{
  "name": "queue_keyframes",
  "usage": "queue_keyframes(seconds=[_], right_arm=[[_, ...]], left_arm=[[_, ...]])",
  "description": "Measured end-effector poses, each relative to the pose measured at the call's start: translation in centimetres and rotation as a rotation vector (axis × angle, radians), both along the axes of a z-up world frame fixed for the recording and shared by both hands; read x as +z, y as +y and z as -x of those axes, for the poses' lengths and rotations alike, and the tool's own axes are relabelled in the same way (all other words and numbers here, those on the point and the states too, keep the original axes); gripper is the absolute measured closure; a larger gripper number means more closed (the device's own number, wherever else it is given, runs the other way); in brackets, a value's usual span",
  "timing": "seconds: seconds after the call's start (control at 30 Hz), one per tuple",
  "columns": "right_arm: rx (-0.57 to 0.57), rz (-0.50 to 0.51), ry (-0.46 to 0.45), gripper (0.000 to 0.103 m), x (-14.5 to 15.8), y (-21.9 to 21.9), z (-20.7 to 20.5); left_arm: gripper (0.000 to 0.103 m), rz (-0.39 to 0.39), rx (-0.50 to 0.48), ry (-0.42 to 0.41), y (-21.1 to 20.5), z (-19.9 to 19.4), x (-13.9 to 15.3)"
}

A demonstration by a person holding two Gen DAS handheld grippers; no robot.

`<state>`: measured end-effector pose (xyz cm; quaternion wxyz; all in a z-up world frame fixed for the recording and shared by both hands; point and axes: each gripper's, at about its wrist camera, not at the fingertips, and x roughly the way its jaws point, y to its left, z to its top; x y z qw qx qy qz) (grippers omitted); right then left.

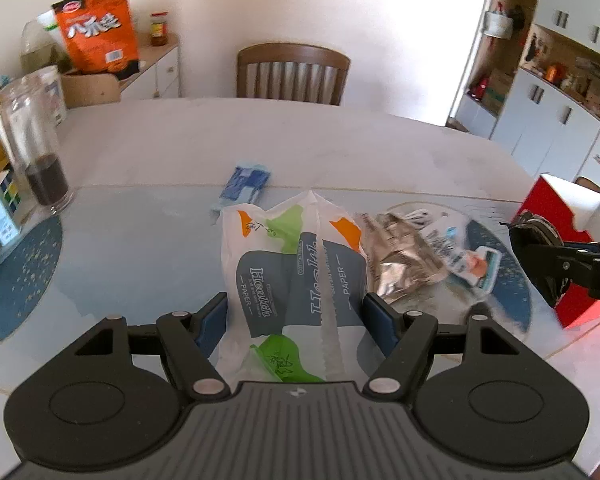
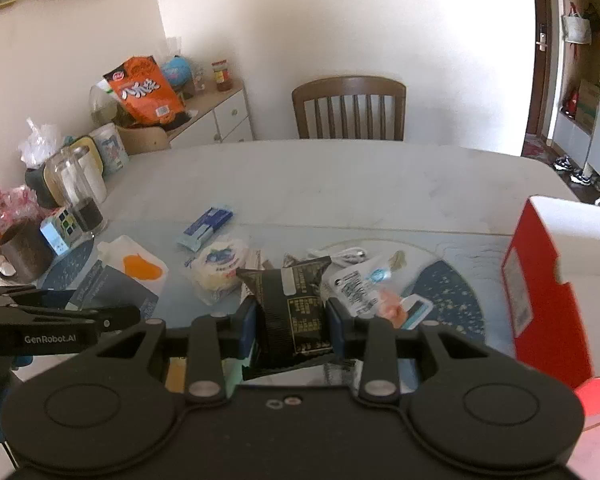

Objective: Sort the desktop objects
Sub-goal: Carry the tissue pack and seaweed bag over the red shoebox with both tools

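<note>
The left gripper (image 1: 296,316) has its two blue pads pressed on both sides of a soft white tissue pack with grey, green and orange print (image 1: 292,272), so it is holding that pack, with the front end of the pack sticking out past the fingers. The right gripper (image 2: 292,322) is squeezed onto a black snack packet with small white writing (image 2: 290,312), and the packet stands up between its pads. Behind them, on the pale round table (image 2: 340,184), lie a blue and white flat packet (image 2: 206,226), a round white wrapped cake with a blue picture (image 2: 220,266), a crinkly silver wrapper (image 1: 400,260) and a white pouch with black print (image 2: 360,284). A red and white cardboard box (image 2: 548,292) stands at the right side of the table. A glass jar with dark stuff at the bottom (image 1: 36,148) stands at the left.
</note>
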<state>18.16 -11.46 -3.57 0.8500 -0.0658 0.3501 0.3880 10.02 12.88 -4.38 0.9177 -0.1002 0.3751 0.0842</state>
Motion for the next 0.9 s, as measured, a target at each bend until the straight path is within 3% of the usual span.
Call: queue_keyframes(seconds=[0.43, 0.9], right_arm=[[-0.072, 0.016, -0.021, 0.068, 2.1, -3.9, -0.9], [-0.152, 0.028, -0.03, 0.068, 3.5, -11.2, -4.0]], left_arm=[[0.031, -0.025, -0.142, -0.033, -5.3, -2.3, 3.5], [0.031, -0.041, -0.315, -0.061, -14.9, -6.4, 5.9]])
